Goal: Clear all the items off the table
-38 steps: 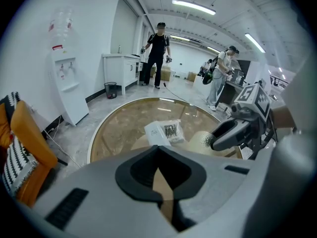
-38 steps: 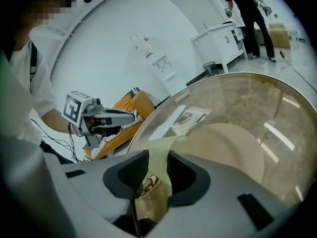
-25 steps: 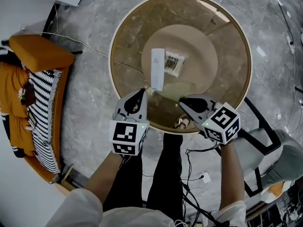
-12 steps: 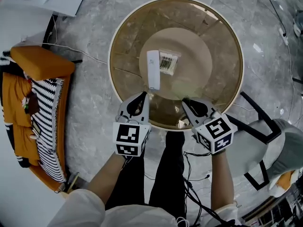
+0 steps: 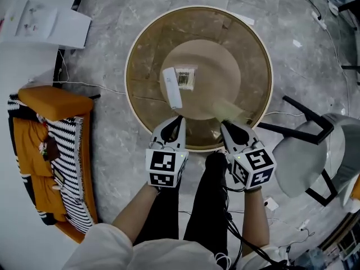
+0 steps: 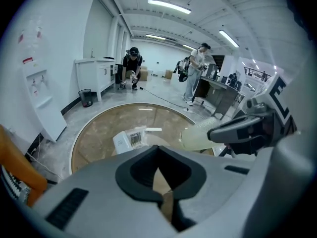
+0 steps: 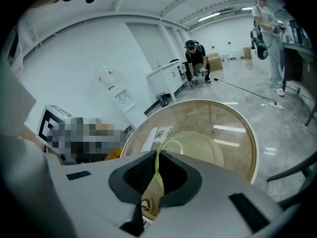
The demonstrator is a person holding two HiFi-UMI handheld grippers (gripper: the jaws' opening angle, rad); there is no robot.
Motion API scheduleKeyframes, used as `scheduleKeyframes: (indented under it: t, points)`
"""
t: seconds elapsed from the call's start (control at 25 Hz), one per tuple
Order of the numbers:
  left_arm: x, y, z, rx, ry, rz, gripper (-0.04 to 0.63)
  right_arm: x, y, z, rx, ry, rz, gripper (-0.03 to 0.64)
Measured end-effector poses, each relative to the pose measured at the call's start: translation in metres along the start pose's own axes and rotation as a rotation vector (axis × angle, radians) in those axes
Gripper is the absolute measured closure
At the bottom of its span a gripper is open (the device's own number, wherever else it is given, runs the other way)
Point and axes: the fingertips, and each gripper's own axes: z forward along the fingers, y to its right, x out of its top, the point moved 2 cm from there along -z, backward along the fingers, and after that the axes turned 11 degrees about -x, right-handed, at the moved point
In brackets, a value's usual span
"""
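Note:
A round glass table (image 5: 142,49) carries a white oblong box (image 5: 172,87) with a clear barcode packet (image 5: 185,78) beside it. My right gripper (image 5: 225,124) hovers at the table's near edge, shut on the rim of a pale translucent cup (image 5: 227,110). That rim runs between its jaws (image 7: 156,180) in the right gripper view. From the left gripper view the cup (image 6: 197,135) juts out from the right gripper over the table. My left gripper (image 5: 178,119) is level with it, just short of the box, shut with nothing in it (image 6: 159,182).
An orange couch with a striped throw (image 5: 53,151) stands left of the table, a grey chair (image 5: 306,159) to its right. White sheets (image 5: 42,21) lie on the floor at the back left. Cables trail by my legs. Both gripper views show people standing far off.
Both grippers have risen above the table's near edge and drawn closer together. The right one has rolled, and the cup has come up off the glass with it.

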Motion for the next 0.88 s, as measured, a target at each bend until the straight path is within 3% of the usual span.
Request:
scheduleKeyframes:
  t: [0.44,0.88]
  points:
    - [0.019,0.076,0.032,-0.152,-0.029,0.124,0.592,-0.017,0.054,-0.068,-0.18,0.089,0.204,0.581]
    - [0.023,0.186,0.074,-0.323,-0.075,0.269,0.592,-0.077,0.121,-0.159,-0.373,0.149,0.401,0.581]
